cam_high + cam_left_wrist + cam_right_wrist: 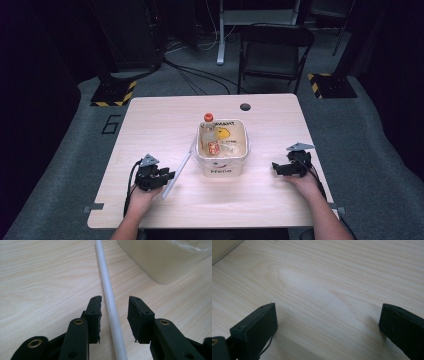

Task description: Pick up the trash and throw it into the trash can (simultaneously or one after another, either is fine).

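A long white rod [177, 172] lies on the wooden table [150, 120], slanting from the left side of a white bin [223, 170] toward the front. My left gripper [169, 176] sits low over the rod's near end. In the left gripper view the rod [110, 302] runs between the two black jaws of the left gripper [115, 300], with a gap on each side, so it is open. My right gripper [276, 167] rests to the right of the bin. In its own view the right gripper [329, 310] stands wide open over bare wood.
The bin holds a clear bottle with an orange cap [208, 118] and some small items. Its pale wall [160, 262] shows just beyond the rod, and its corner [222, 247] in the right gripper view. A black chair [274, 47] stands behind the table.
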Demonstrator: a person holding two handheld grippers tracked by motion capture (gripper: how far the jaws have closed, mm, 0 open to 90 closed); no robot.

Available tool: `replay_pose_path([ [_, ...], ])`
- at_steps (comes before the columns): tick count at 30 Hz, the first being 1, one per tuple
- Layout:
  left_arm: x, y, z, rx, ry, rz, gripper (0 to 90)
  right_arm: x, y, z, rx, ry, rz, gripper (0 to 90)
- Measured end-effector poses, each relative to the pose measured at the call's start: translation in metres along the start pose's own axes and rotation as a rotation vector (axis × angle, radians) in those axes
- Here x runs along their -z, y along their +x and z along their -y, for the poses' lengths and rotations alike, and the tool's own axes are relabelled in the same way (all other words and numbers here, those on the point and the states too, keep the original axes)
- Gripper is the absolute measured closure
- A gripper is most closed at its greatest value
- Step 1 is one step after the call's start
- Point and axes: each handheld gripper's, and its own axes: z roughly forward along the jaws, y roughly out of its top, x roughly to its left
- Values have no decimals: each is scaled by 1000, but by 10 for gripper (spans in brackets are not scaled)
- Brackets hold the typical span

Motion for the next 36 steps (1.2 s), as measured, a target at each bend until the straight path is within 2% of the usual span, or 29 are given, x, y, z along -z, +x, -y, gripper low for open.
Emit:
replay_pose_path([
  [5, -2, 1, 2, 9, 10, -1, 628, 0, 0, 0, 0, 0, 0, 10],
  [6, -4, 1, 3, 11, 24, 0, 628, 0, 0, 0, -1, 0, 0, 10],
  [10, -8, -2, 3, -12, 52, -2, 634, 0, 0, 0, -1, 0, -1, 10],
  [14, -10, -3, 3, -18, 68, -2, 650, 0, 0, 0, 0, 0, 0, 10],
  [17, -12, -4, 4, -27, 86, -11, 675, 0, 0, 0, 0, 0, 0, 10],
  [19, -15, -6, 4, -38, 116, -18, 690, 0, 0, 0, 0, 0, 0, 10],
  [22, -18, -7, 5, -67, 143, -40, 734, 0, 0, 0, -2, 0, -2, 10],
  [25, -19, -6, 5, -68, 138, -45, 778, 0, 0, 0, 0, 0, 0, 10],
  [33, -18, -5, 2, -72, 145, -62, 791, 0, 0, 0, 0, 0, 0, 10],
  [36, -14, -2, 1, -48, 121, -63, 792, 0, 0, 0, -1, 0, 0, 10],
])
